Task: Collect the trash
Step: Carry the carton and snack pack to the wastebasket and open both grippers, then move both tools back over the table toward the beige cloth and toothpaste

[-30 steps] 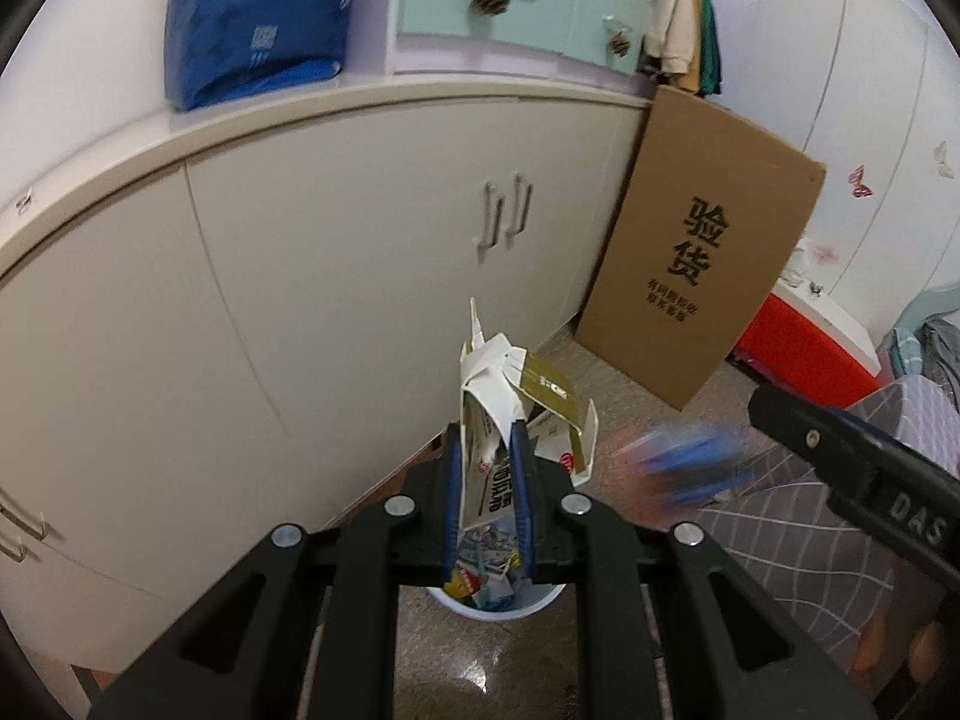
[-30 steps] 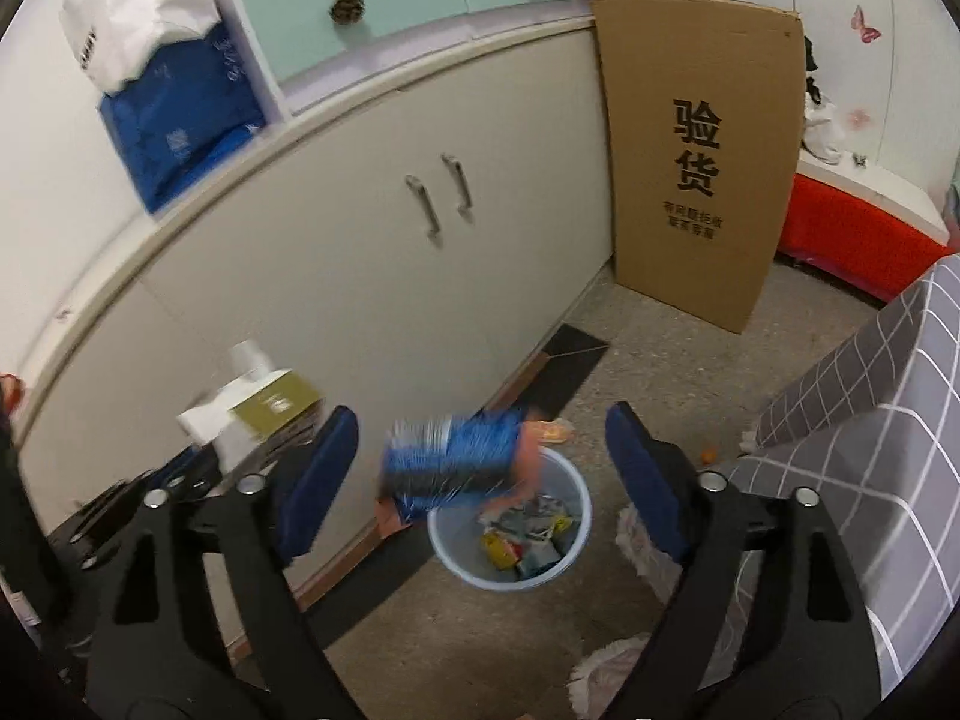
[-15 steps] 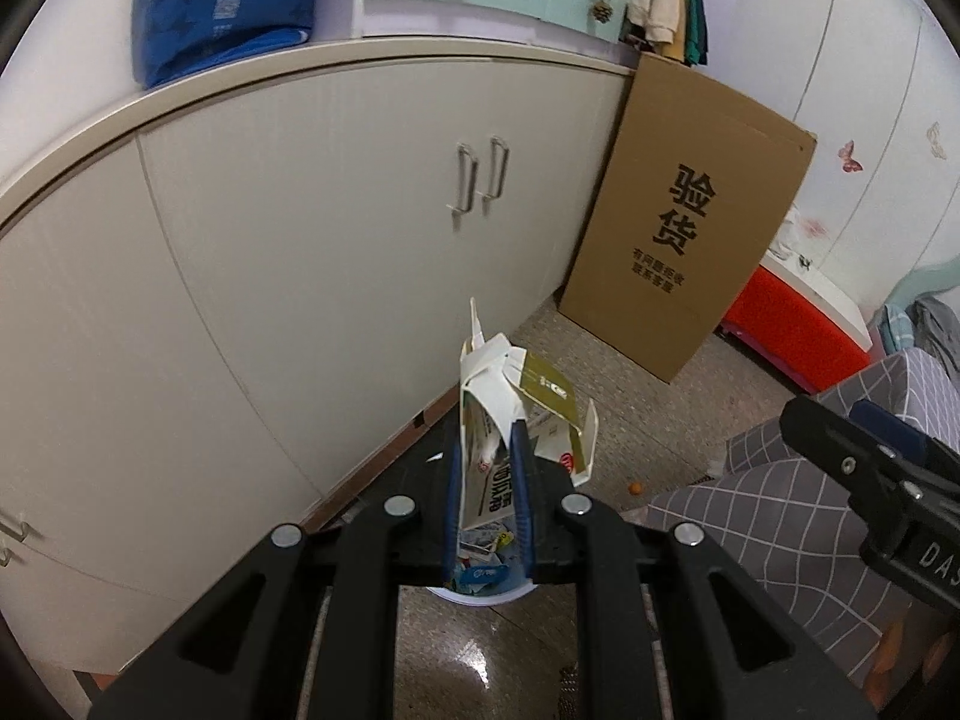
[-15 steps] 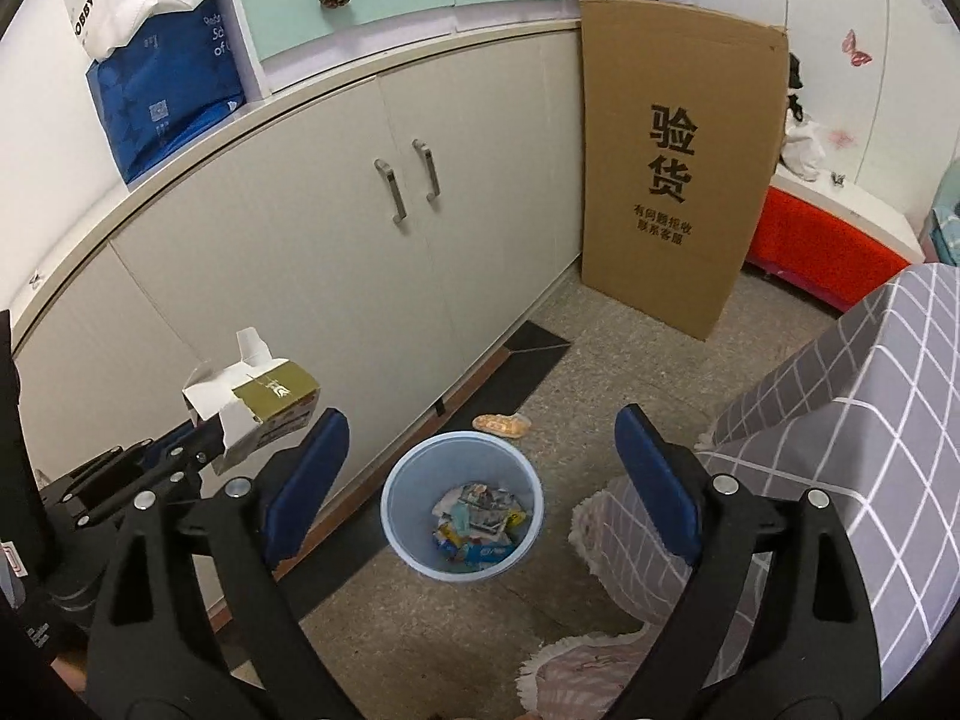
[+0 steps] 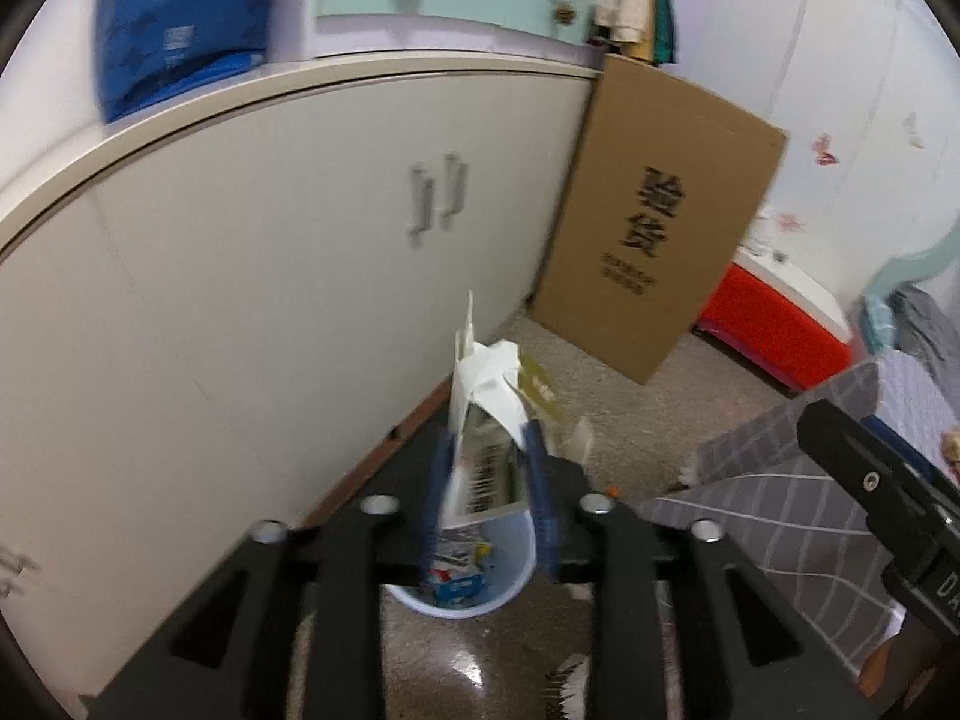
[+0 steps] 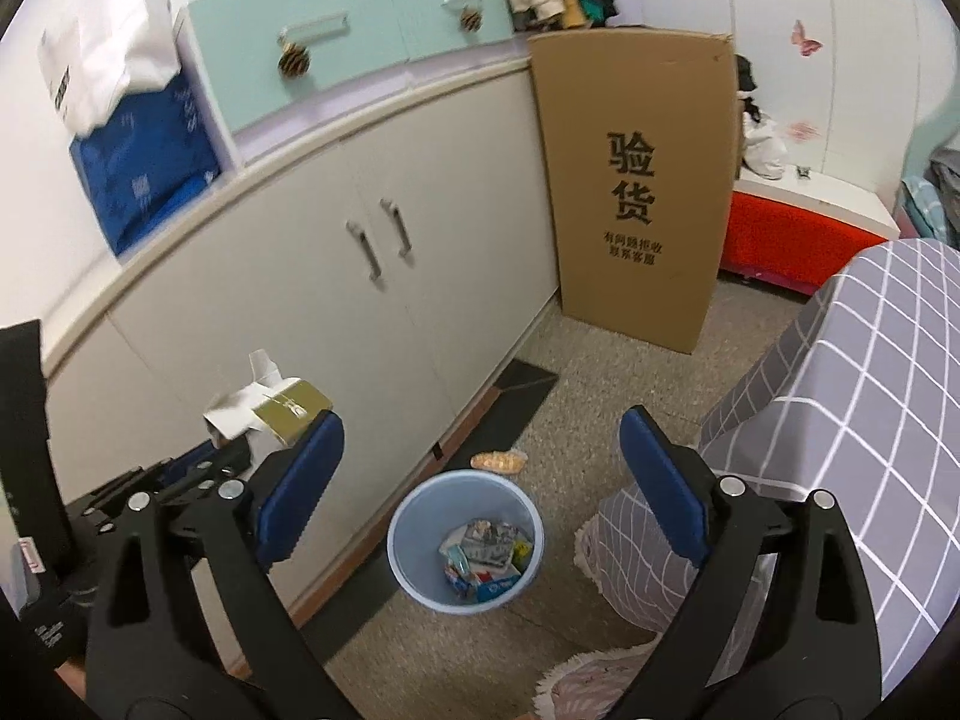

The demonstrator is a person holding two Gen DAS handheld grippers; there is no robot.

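A torn white and olive carton point(image 5: 489, 420) sits between the blue pads of my left gripper point(image 5: 487, 468), above a pale blue trash bin point(image 5: 516, 564) holding several wrappers. The jaws stand wider than before, so the grip looks loose. The carton also shows in the right wrist view point(image 6: 276, 411), left of my right gripper point(image 6: 480, 468), which is open and empty above the bin point(image 6: 414, 576). An orange scrap point(image 6: 498, 461) lies on the floor behind the bin.
Cream cabinets point(image 6: 372, 300) run along the left. A tall cardboard sheet point(image 6: 642, 192) leans at their end. A red box point(image 6: 798, 246) stands beyond it. A grey checked cloth point(image 6: 852, 396) hangs at the right, with a rug edge point(image 6: 600, 678) below.
The blue packet dropped from my right gripper into the bin. My left gripper moved over the bin, and its jaws have spread around the carton.
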